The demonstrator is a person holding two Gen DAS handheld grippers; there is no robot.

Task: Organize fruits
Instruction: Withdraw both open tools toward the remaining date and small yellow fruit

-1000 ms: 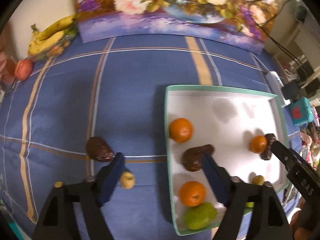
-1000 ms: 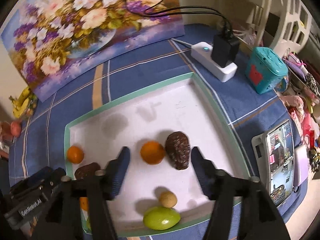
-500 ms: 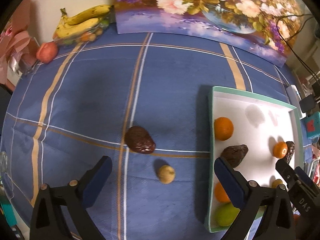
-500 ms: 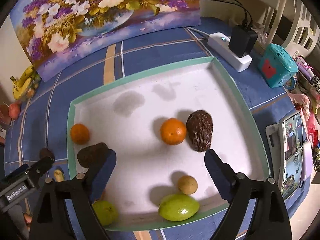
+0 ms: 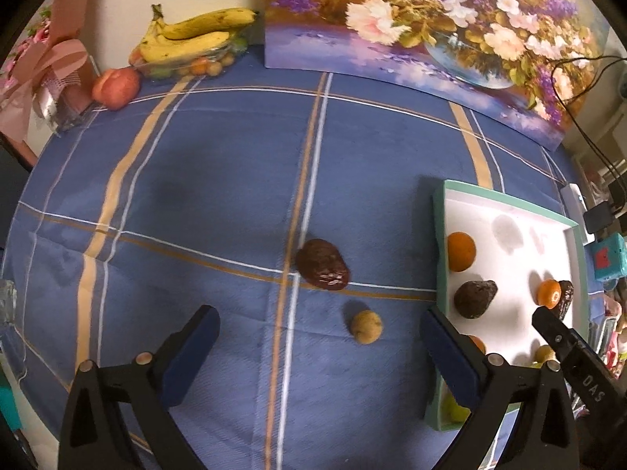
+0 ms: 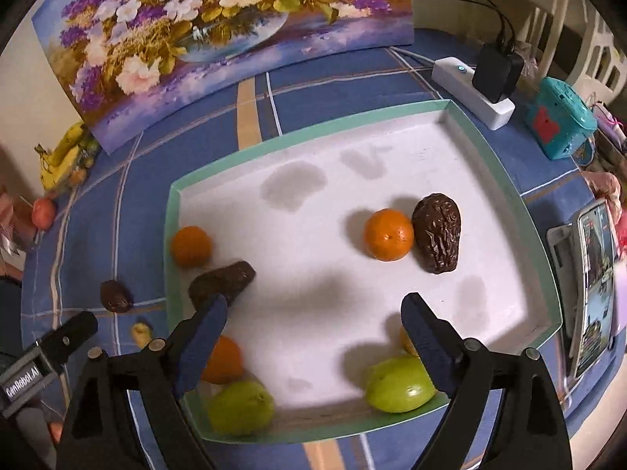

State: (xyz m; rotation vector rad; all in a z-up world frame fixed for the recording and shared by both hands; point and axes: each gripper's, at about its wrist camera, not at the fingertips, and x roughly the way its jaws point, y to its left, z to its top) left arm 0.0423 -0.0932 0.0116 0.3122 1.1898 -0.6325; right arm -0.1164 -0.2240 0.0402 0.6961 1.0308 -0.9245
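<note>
Holding both grippers above the blue checked tablecloth (image 5: 219, 180), we keep the left gripper (image 5: 319, 346) spread wide with nothing between its pads. A dark wrinkled fruit (image 5: 322, 264) and a small tan fruit (image 5: 366, 326) lie on the cloth ahead of it, near each other but apart, both outside the tray (image 5: 439, 243).

Our right gripper (image 6: 313, 323) hangs over the white, green-rimmed tray, its jaws wide apart and empty. Inside the tray we see an orange (image 6: 388, 234) touching a dark wrinkled avocado-shaped fruit (image 6: 437, 233), another orange (image 6: 191, 245) by the left wall, a dark fruit (image 6: 223, 282) just below it, and two green fruits (image 6: 399, 384) along the near rim. Bananas (image 5: 192, 39) sit at the far corner.
</note>
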